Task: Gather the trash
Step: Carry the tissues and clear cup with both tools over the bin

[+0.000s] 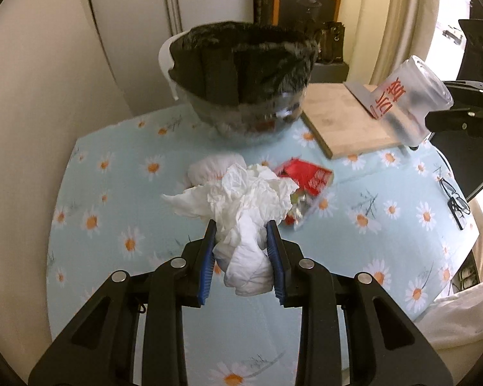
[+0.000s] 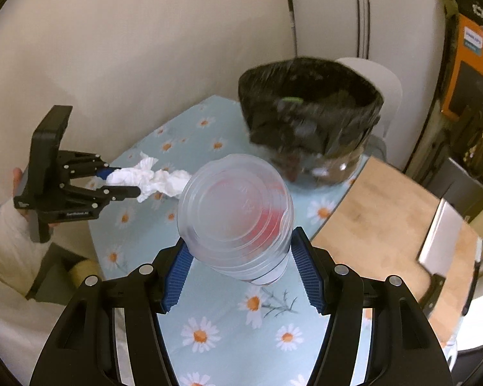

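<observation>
Both wrist views toward bin point(image 1: 241, 74)

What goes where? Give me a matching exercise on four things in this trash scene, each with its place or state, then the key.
Things:
1. crumpled tissue
2. plastic cup
3. red wrapper
4. cleaver

Places or states:
A. lying on the wooden cutting board
B. clamped in the right hand-held gripper
C. lying on the daisy tablecloth, ungripped
D. clamped in the left hand-held gripper

Pairs: 1-D, 2-B, 3-C, 4-A
</observation>
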`<state>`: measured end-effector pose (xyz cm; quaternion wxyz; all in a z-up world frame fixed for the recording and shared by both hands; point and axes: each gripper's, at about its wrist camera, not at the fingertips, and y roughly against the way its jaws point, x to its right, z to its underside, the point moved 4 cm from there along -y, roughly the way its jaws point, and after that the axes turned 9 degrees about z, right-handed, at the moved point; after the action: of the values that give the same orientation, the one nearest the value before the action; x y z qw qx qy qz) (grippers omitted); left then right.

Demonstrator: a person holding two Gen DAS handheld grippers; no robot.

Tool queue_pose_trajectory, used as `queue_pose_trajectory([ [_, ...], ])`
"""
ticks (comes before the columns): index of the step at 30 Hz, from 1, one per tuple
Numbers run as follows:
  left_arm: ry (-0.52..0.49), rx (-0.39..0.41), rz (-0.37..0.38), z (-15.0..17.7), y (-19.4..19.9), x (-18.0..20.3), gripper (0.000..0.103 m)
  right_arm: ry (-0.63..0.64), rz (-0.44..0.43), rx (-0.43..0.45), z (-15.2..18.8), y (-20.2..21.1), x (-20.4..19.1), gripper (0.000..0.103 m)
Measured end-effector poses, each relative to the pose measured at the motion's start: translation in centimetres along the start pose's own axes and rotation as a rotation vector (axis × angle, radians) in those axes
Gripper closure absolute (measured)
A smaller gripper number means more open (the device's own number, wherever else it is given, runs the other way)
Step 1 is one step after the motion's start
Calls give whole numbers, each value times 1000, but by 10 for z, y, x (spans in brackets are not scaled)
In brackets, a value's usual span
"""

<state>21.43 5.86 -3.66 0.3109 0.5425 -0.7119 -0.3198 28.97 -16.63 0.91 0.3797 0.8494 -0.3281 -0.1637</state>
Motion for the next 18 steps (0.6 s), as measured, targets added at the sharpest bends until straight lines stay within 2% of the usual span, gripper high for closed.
queue_pose_trajectory([
  [7,-61,45,53,-41,8,-15,72,-91,5,13,-34,9,11,46],
  [12,-112,86,84,-74,15,-26,72,-128,54,22,-59,14,12,46],
  [15,-159,102,79,-92,15,-30,72,-156,107,14,-72,10,16,46],
  [18,-176,121,109,-109,15,-35,72,-189,132,10,-82,1,21,46],
])
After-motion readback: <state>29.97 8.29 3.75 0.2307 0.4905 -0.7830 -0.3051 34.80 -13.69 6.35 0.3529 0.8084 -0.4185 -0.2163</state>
